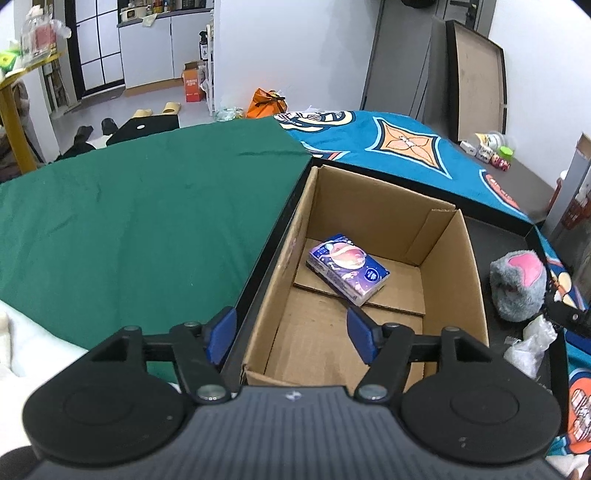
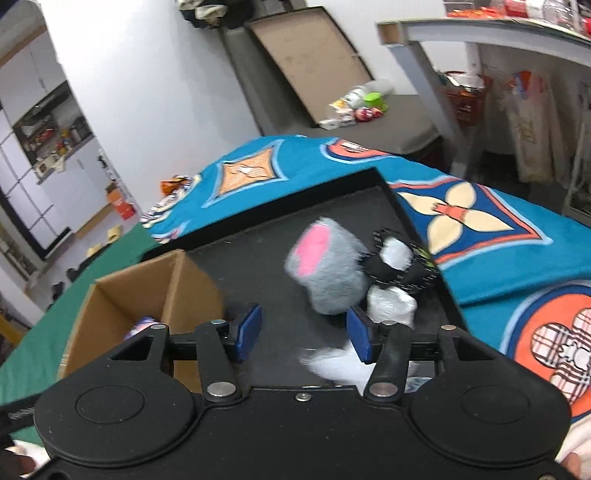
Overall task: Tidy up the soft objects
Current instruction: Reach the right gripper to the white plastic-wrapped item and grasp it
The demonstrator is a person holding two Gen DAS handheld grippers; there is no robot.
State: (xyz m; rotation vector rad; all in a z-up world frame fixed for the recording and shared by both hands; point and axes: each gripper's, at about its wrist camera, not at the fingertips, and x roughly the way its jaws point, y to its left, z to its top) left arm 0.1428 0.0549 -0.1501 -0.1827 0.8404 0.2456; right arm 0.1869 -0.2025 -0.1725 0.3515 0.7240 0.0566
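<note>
Both jaws apart, empty — left hand-held gripper point(image 1: 291, 338) over cardboard box point(image 1: 461, 266) holding tissue pack point(image 1: 347, 273); right hand-held gripper point(image 2: 303, 332) near grey plush toy point(image 2: 328, 266).

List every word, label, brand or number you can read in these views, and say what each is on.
None can be read with confidence.
Tissue pack in the cardboard box: round blue logo and print, too small.
Orange carton on the floor: white print, too small.
Box wall: faint marks, illegible.
Shelf packages: blurred.

one box point(image 1: 373, 266), one tissue pack point(image 1: 347, 271), one plush point(image 2: 325, 266)
</note>
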